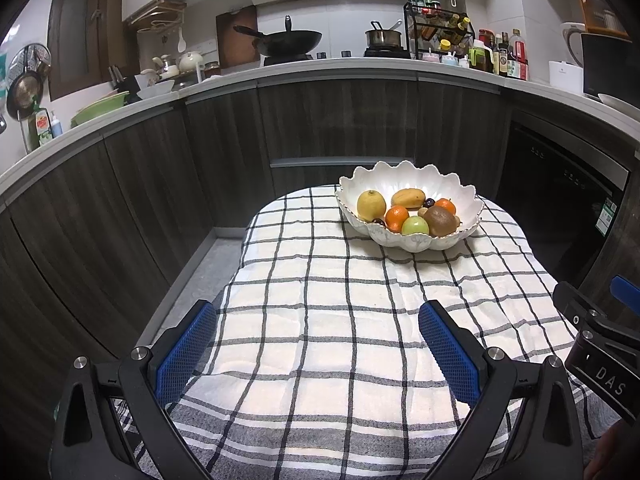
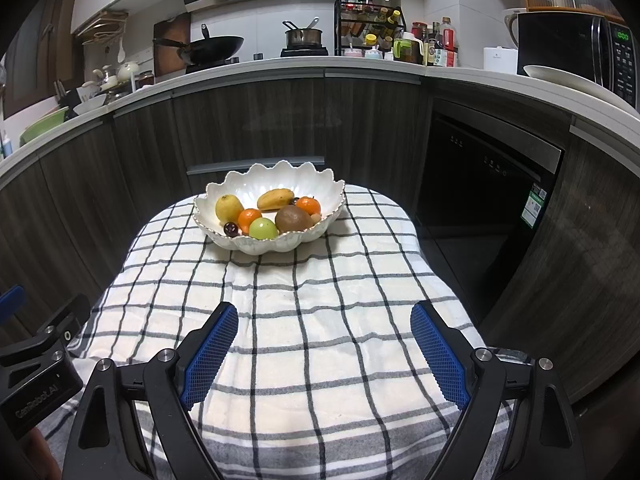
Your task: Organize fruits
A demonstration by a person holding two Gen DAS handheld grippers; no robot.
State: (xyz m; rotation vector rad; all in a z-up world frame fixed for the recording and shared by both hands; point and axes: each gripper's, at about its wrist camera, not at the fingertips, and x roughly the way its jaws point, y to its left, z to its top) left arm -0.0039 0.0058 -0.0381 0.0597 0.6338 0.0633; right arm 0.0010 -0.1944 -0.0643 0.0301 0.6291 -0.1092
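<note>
Lettering "DAS" marks the right claw [image 1: 624, 300] beside the checked cloth [image 1: 320, 300].

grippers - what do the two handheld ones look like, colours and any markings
Both tools look alike: the left tool and right tool each have black angular plastic arms with silver round bolts and blue mesh-textured pads on the inner faces. White lettering marks the bodies: "DAS" on the right one, seen from the left wrist view, and "GenRobot.AI" on the left.
</note>
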